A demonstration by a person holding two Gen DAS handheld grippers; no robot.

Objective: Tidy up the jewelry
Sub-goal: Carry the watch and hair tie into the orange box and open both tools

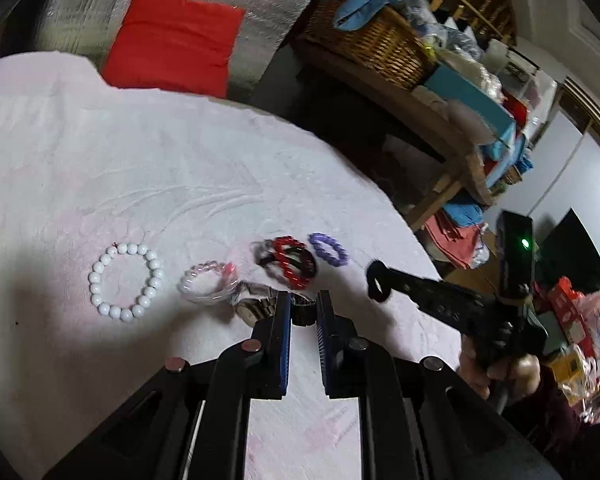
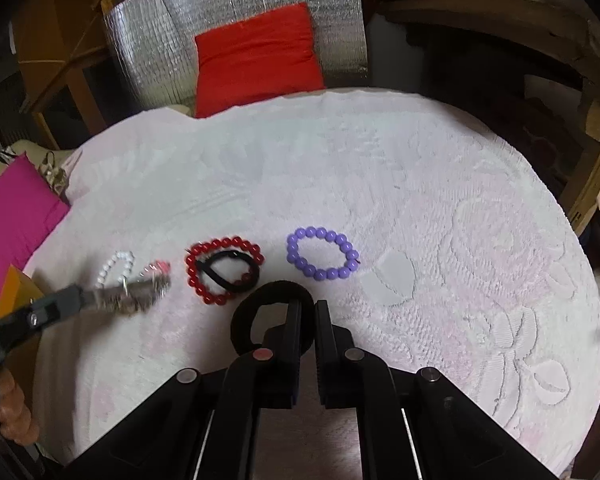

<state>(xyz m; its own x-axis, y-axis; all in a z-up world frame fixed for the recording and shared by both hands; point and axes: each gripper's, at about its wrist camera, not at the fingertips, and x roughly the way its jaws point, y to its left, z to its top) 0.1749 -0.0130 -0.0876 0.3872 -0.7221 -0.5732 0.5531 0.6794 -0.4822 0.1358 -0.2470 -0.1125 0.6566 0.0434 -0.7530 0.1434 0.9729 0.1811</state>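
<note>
My left gripper (image 1: 304, 300) is shut on a silver metal watch (image 1: 256, 308), which hangs just above the white tablecloth (image 1: 140, 160). In the right wrist view the same watch (image 2: 140, 292) is a blur at the tip of the left gripper (image 2: 96, 292). My right gripper (image 2: 308, 306) is shut on a thick black hair tie (image 2: 248, 312); the left wrist view shows that tie (image 1: 376, 286) lifted off the cloth. In a row on the cloth lie a white bead bracelet (image 1: 126, 282), a clear bracelet (image 1: 208, 284), a red bead bracelet (image 2: 224, 270) with a thin black band (image 2: 228, 272) across it, and a purple bead bracelet (image 2: 322, 254).
A red cushion (image 2: 256, 56) leans on a silver foil sheet (image 2: 236, 0) behind the round table. A wicker basket (image 1: 376, 40) sits on a cluttered wooden shelf (image 1: 460, 152) at the right. A magenta sheet (image 2: 16, 212) lies past the table's left edge.
</note>
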